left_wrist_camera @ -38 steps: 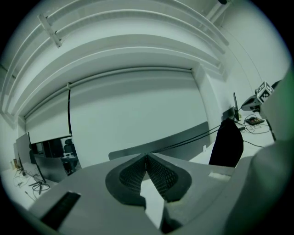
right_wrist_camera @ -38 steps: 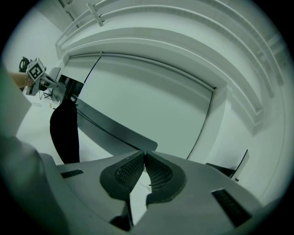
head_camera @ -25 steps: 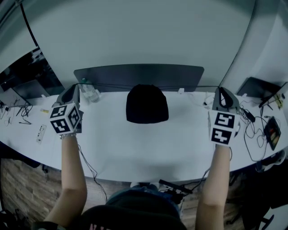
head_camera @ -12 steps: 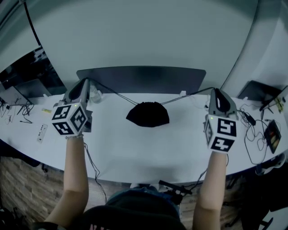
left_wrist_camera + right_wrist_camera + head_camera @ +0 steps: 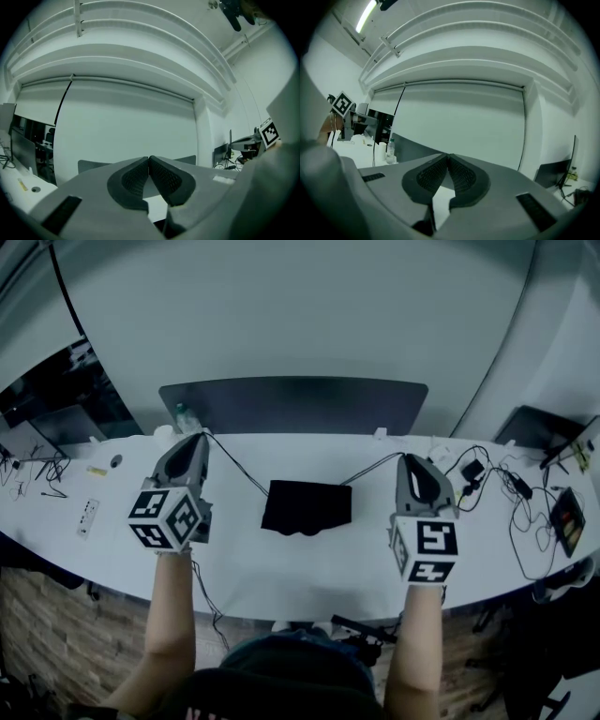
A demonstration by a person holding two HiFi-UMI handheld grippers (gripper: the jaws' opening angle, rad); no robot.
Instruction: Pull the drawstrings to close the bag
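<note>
White table (image 5: 309,563) with a dark divider panel (image 5: 291,404) behind, clear bottle (image 5: 390,151) left, tangled cables (image 5: 525,521) right

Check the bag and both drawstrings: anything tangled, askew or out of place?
Nothing stands out. The black bag lies on the white table between the grippers; the left drawstring runs to the shut left gripper, the right drawstring to the shut right gripper, neither snagged. Loose cables at the right lie apart from it.

The flat black cloth bag (image 5: 307,506) with thin cord drawstrings (image 5: 236,468) is looking matt. The white tabletop (image 5: 281,568) is showing a smooth, even finish.
</note>
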